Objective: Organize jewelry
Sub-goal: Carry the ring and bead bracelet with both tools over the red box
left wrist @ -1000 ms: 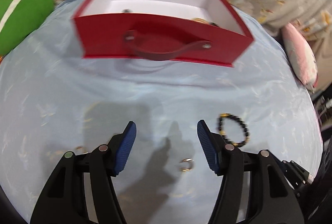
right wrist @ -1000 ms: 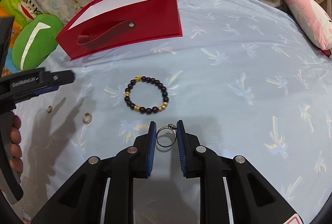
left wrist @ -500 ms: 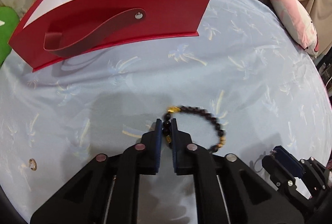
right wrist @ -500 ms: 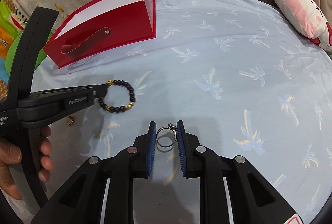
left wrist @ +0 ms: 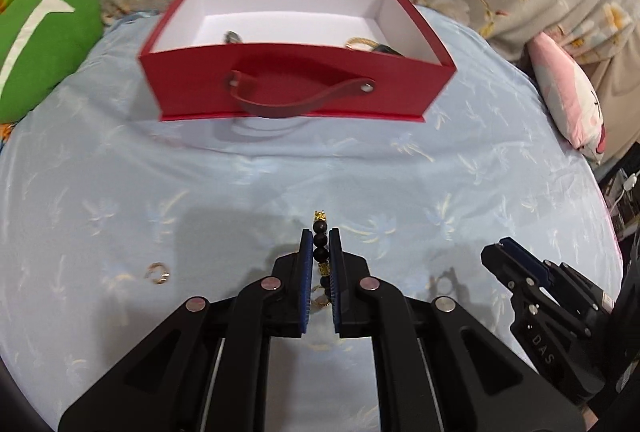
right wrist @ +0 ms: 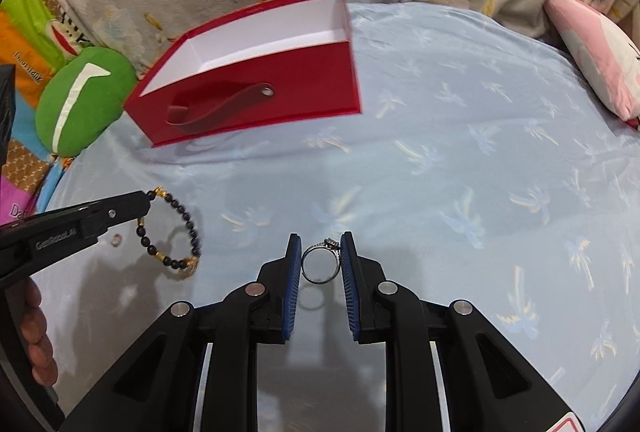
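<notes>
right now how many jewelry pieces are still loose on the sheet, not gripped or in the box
1: a small gold ring on the blue sheet, left of the left gripper. Others may be hidden behind the grippers.

We see a matt red card box (left wrist: 296, 88) lined in white, glossy dark beads on the bracelet (right wrist: 176, 228), a shiny metal ring (right wrist: 321, 265), smooth pale-blue printed cloth (right wrist: 460, 160), ribbed blue pads (right wrist: 295, 272).

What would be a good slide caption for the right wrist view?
Right tool clamps a silver ring while left tool lifts a beaded bracelet near the red box.
</notes>
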Action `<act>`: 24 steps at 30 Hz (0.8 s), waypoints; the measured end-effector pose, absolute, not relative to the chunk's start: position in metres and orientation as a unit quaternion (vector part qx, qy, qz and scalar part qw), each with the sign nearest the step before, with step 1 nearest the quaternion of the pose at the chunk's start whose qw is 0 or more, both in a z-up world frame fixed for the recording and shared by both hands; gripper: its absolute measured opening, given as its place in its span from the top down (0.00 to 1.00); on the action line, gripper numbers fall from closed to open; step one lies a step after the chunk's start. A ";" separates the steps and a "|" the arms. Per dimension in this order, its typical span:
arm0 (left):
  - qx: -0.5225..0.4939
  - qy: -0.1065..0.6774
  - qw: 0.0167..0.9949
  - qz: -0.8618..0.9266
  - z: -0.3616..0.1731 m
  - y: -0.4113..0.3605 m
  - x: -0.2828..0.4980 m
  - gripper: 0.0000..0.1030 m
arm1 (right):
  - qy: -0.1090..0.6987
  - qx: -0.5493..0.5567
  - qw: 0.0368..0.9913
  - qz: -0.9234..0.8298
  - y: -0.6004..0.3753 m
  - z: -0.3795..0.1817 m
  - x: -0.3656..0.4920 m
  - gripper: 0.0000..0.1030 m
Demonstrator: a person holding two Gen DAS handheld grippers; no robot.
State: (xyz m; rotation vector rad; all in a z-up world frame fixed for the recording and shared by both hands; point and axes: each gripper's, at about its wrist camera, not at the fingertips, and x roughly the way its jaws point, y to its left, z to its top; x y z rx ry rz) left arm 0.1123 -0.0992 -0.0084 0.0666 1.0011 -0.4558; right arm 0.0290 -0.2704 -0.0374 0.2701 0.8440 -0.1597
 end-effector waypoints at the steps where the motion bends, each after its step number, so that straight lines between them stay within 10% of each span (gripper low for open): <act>1: 0.031 0.473 0.855 -0.211 -0.006 -0.095 0.113 0.93 | 0.406 0.130 0.902 -0.071 -0.266 -0.035 0.033 0.82; 24: -0.010 0.378 0.910 -0.171 0.076 -0.028 0.152 0.93 | 0.320 0.088 0.943 -0.010 -0.221 0.046 0.097 0.82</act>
